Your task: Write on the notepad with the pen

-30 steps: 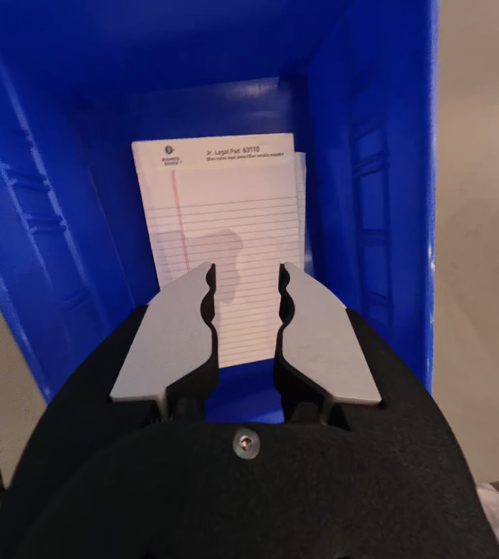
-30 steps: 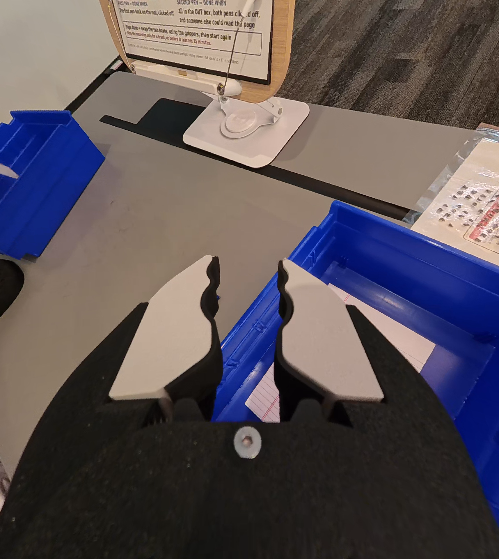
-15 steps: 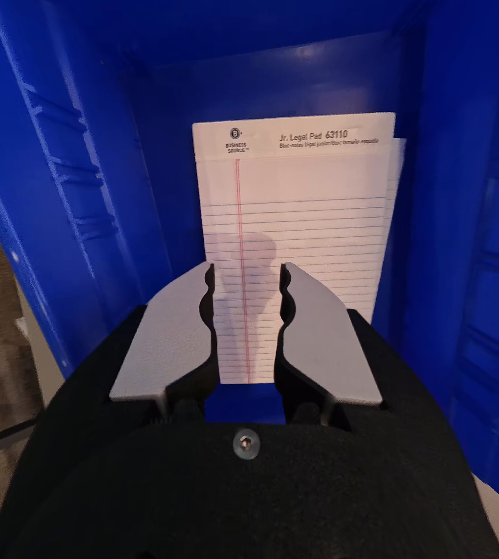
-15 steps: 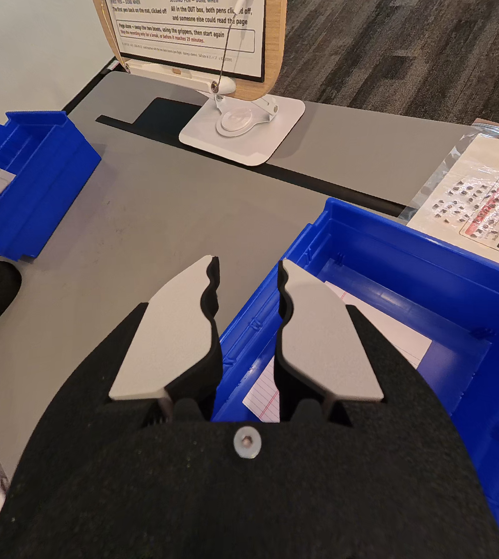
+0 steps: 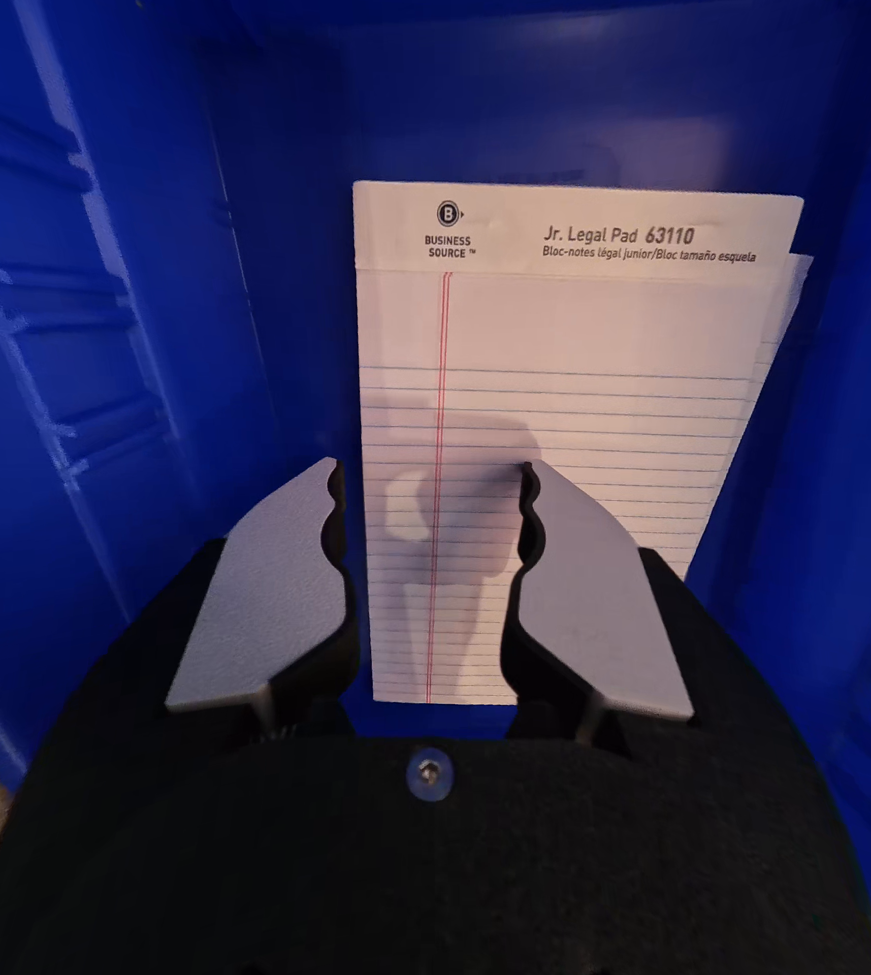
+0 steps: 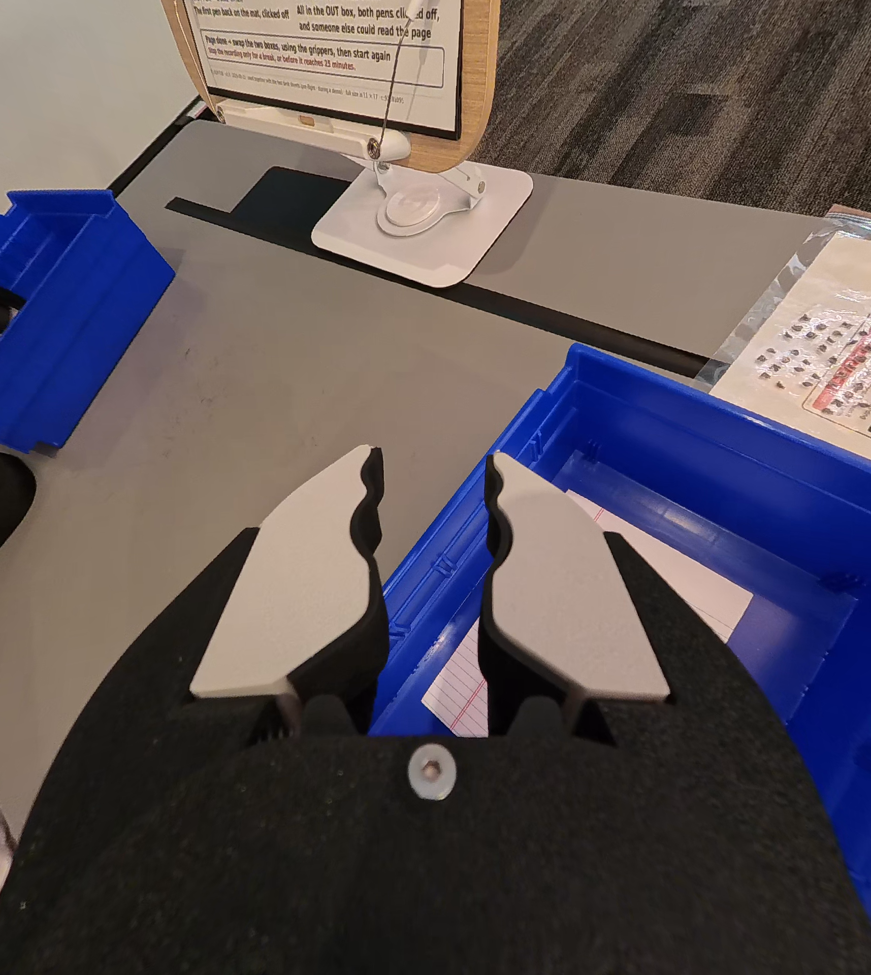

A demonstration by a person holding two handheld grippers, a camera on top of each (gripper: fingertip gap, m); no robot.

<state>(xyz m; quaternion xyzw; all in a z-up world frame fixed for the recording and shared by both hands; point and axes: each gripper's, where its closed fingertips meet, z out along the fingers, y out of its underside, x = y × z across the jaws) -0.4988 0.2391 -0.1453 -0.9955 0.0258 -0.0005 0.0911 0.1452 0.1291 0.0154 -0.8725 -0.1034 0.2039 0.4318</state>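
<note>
A white lined notepad [image 5: 554,369] with a red margin line lies on the floor of a blue bin [image 5: 106,316]. A second sheet [image 5: 786,300] pokes out under its right edge. My left gripper [image 5: 430,464] is open and empty, low inside the bin. Its left finger is just off the pad's left edge and its right finger is over the page. My right gripper [image 6: 433,451] is open and empty above the left wall of another blue bin [image 6: 713,417], which holds lined paper [image 6: 686,570]. No pen is in view.
The right wrist view shows a grey table [image 6: 290,395] with the left bin [image 6: 69,316] at its far left. A white stand [image 6: 422,221] holding an instruction sheet is at the back. A bagged printed sheet [image 6: 844,359] lies at the right. Tip to tip, the grippers are about 65 cm apart.
My left gripper has gone deeper into the bin and shifted left, so the pad looks larger and further right. Its jaws have opened wider. The right gripper has hardly moved.
</note>
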